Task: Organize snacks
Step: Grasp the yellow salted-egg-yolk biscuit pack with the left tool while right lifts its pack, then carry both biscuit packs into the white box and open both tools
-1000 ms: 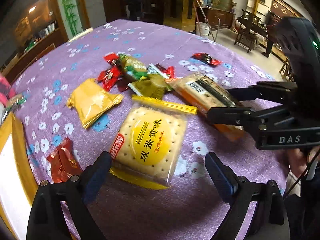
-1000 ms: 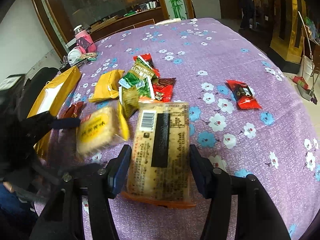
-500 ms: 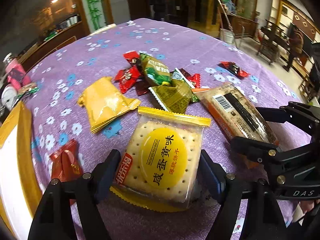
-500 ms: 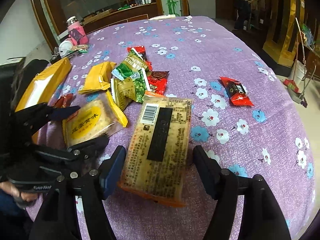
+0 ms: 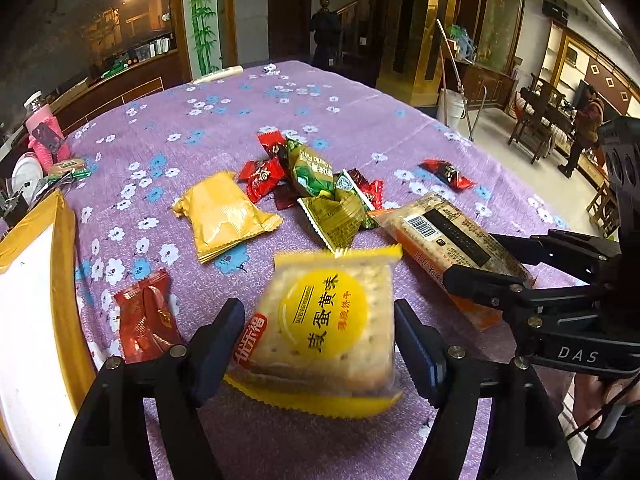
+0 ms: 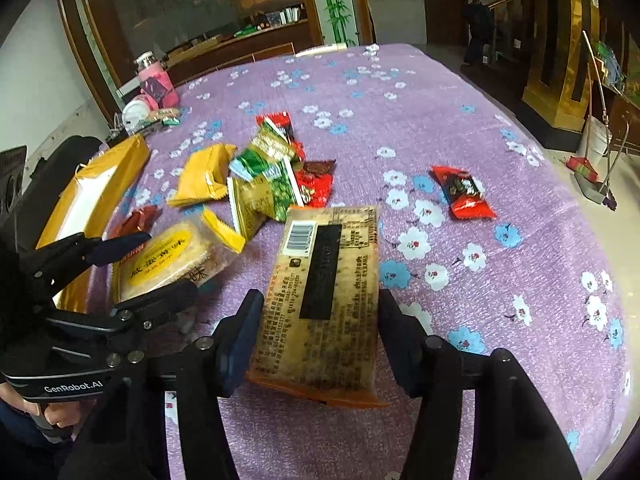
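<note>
Two packets sit between two pairs of jaws, one per hand. From the left wrist, the left gripper (image 5: 318, 344) brackets the square cracker pack (image 5: 324, 332) with the yellow label; its jaws are closing, the pads at the pack's left and right edges, and the pack looks tipped up off the purple tablecloth (image 5: 248, 112), blurred. Its flat face looks up at the camera, so the squeeze runs across its width. Just left of it lies the gold-rimmed tray (image 5: 68, 280), nearer this hand than the other.

From the right wrist, the right gripper (image 6: 320, 332) is closing on the long biscuit pack (image 6: 324, 296), barcode side up. Its long axis runs straight away from the claw, so the fingers take it across the short side near its close end. Loose candies (image 6: 280, 168) lie beyond.
</note>
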Demonstrator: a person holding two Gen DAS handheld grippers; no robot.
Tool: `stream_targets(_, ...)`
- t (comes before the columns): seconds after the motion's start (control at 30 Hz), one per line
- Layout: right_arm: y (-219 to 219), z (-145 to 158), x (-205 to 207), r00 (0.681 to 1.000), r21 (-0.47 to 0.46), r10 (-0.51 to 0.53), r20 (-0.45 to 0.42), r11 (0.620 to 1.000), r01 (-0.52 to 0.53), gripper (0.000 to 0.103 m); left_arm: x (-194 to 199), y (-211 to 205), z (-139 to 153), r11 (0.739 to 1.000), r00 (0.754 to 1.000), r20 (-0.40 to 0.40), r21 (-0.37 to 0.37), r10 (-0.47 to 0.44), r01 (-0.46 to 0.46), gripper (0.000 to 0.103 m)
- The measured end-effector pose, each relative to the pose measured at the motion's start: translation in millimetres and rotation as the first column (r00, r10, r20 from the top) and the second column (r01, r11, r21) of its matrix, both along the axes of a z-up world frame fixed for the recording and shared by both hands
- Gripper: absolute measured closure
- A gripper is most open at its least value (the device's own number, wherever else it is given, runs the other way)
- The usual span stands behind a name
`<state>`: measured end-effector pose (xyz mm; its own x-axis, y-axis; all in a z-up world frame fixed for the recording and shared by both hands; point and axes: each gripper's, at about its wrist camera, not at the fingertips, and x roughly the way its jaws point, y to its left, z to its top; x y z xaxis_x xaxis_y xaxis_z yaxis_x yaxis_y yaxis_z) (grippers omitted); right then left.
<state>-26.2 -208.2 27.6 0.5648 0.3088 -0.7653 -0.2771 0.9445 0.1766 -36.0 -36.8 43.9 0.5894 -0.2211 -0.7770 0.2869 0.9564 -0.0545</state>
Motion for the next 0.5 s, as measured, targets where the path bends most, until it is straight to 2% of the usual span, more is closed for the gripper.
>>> stream_targets(0.13,3,0,-2,1.000,-0.017,0.018,-0.011,1.000,-0.018,0.048,0,0,-1,1.000,1.000,-0.010,0.010,-0.003,0.003,0.026)
stream_targets(0.3,9,-10,-2,0.999,-0.071,0.019,-0.048,0.997,-0.022,0.048,2,-5,-11,0.998,0.999,-0.034,0.055,-0.003,0.005,0.030)
stream_targets(0.5,14,-16,2,0.998,-0.110,0.003,-0.061,0.994,-0.010,0.043,10,-8,-27,0.996,0.998,-0.065,0.085,0.002,0.004,0.030)
